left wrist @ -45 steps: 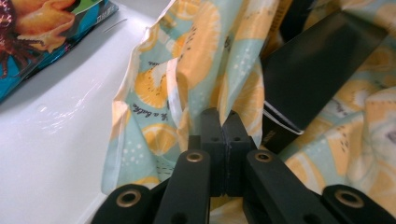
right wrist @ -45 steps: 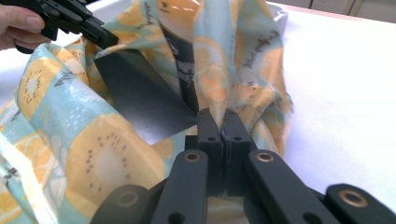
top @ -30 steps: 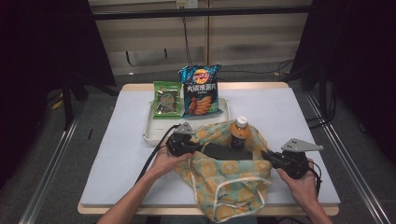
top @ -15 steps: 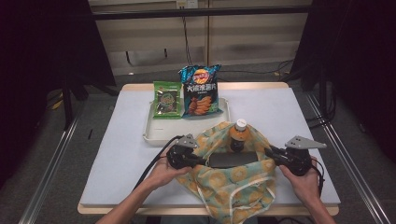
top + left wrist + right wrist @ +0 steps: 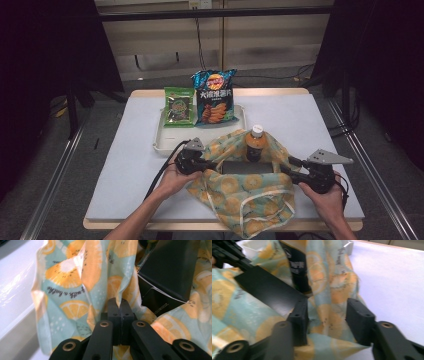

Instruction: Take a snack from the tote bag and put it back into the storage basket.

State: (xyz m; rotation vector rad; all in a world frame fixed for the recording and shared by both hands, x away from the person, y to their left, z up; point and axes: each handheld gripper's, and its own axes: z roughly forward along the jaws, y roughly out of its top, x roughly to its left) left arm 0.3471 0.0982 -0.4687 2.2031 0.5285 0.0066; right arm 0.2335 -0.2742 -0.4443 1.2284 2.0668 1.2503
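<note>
A cloth bag (image 5: 240, 200) printed with lemon slices lies open at the table's front middle. Inside it stand a dark bottle (image 5: 255, 144) with a white cap and a flat black box (image 5: 239, 166). My left gripper (image 5: 212, 164) is shut on the bag's left rim; in the left gripper view its jaws (image 5: 120, 303) pinch a fold of the cloth bag (image 5: 70, 290) beside the black box (image 5: 172, 272). My right gripper (image 5: 288, 168) is at the bag's right rim. Its jaws (image 5: 328, 315) stand open with the cloth bag (image 5: 329, 290) between them, the bottle (image 5: 297, 267) and black box (image 5: 267, 290) beyond.
A white tray (image 5: 159, 137) sits behind the bag, holding a green snack packet (image 5: 179, 106) and a blue chips bag (image 5: 215, 97) leaning upright. The white table (image 5: 310, 120) runs bare to the right and left. Black cables trail from the left gripper toward the front edge.
The left gripper has shifted slightly toward me and the bag's left rim has risen around the box. The bottle and the right hand have barely moved.
</note>
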